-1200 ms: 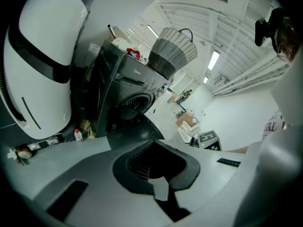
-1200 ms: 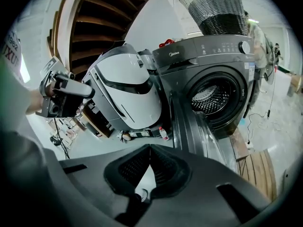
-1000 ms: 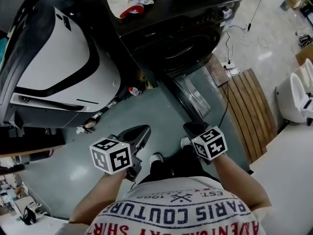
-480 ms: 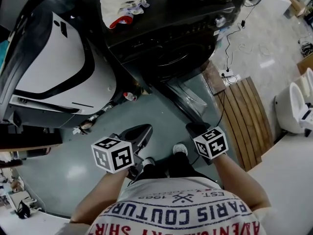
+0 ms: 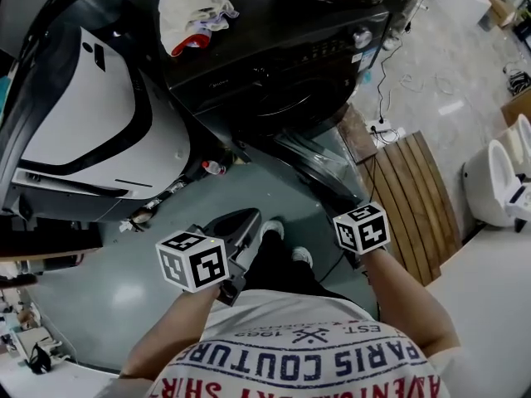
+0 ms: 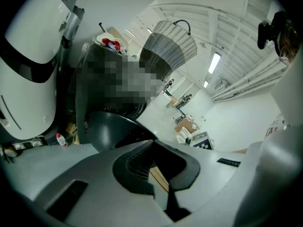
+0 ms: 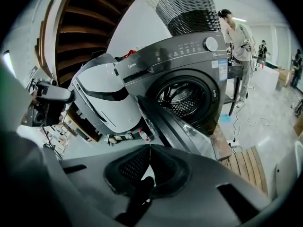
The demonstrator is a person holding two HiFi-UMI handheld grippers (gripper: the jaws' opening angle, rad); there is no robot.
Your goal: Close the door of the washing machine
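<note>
- Washing machine (image 7: 189, 65) door (image 7: 174, 126) stands open at 12 o'clock of R gripper (image 7: 150, 148), jaws clenched, empty.
- L gripper (image 6: 152, 144), at its 9 o'clock, also pinched together w/ nothing held.

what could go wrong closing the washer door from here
The right claw is shut, so it can only push; it may slip off the slanted glass of the open door. The cable trails on the floor near the person's shoes, a possible trip while stepping in.
</note>
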